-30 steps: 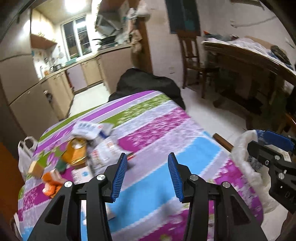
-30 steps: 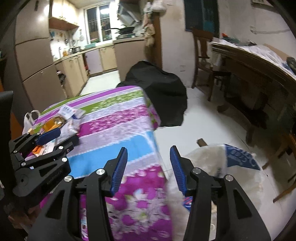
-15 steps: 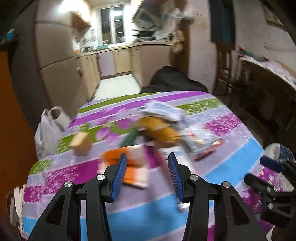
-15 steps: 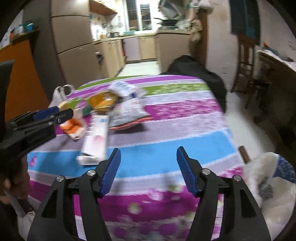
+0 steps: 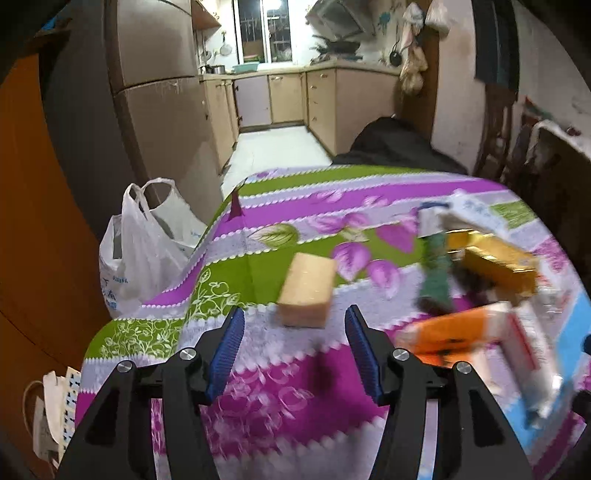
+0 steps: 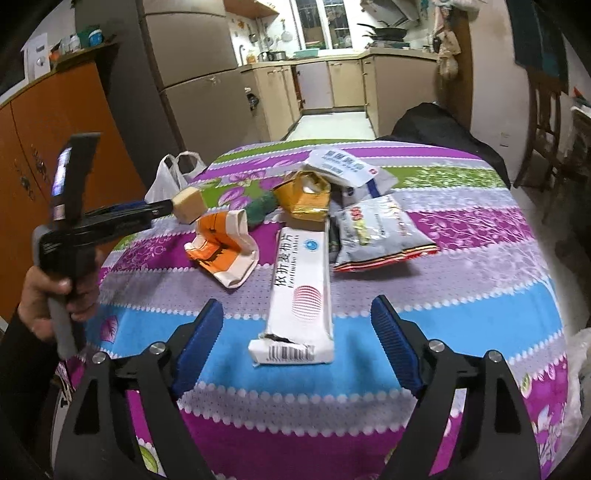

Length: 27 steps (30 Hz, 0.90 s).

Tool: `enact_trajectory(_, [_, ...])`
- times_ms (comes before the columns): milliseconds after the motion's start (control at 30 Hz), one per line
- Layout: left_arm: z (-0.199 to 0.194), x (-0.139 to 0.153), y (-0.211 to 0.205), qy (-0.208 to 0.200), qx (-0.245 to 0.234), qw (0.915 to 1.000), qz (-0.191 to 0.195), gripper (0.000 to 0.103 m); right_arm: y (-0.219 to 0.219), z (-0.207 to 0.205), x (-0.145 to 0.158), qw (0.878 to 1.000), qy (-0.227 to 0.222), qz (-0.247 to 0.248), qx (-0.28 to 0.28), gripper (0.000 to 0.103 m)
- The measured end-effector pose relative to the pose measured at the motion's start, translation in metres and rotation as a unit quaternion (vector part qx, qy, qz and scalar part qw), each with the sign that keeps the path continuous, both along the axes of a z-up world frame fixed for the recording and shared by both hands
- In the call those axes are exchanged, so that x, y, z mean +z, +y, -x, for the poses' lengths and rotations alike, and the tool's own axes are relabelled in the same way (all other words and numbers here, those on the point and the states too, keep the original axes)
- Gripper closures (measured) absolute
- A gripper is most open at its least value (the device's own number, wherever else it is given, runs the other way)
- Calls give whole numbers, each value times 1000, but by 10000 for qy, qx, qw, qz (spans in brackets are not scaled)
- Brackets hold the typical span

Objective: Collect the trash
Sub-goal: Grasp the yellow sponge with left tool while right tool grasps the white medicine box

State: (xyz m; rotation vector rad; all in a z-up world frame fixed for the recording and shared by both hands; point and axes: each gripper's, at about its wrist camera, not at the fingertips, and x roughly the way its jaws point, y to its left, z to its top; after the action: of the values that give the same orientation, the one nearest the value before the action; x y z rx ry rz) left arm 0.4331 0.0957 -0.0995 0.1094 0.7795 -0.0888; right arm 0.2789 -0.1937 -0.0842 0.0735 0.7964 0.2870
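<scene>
A home kitchen opening onto a dining area.

Beige cabinets (image 6: 347, 83) run under a counter (image 6: 369, 51) at the far end, below a barred window (image 6: 319, 24); pans and ladles hang on the wall there, and a wok (image 6: 384, 31) sits under a range hood (image 5: 336, 16). A tall two-door fridge (image 5: 159, 110) stands on the left beside an orange wooden cupboard (image 6: 55, 136). In front is a table (image 6: 480, 266) under a striped, flowered cloth, with a wooden chair (image 6: 543, 122) at the right wall and a white plastic bag (image 5: 140, 243) hanging off the table's left side.
</scene>
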Motion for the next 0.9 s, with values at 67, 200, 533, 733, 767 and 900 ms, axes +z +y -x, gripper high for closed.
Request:
enact_trajectory(67, [-14,-9,-2,128,-16,9999,44,45,2,-5,-3,10000,54,-9,77,24])
enact_trajectory(200, [-37,-24,-4,313,24,9993,188,46,5,-14,-11,9998,188,96,28,33])
enact_trajectory(533, [-49,-35,-7,432,-73,9978,499,66,7,-31,-35,9981,608,-34,-90,59])
enact_trajectory(733, [-33,-29,1,361,68,9982,482,69,1,-16,-28,9979,583,-275,-50,62])
enact_trajectory(767, [-25,-24,5,289,139,9983,492,69,-2,-11,-24,9979,550,-349,-37,62])
enact_trajectory(900, [11,-4,16,7,285,9987,425,69,-11,8,-15,9963,522,-676,34,62])
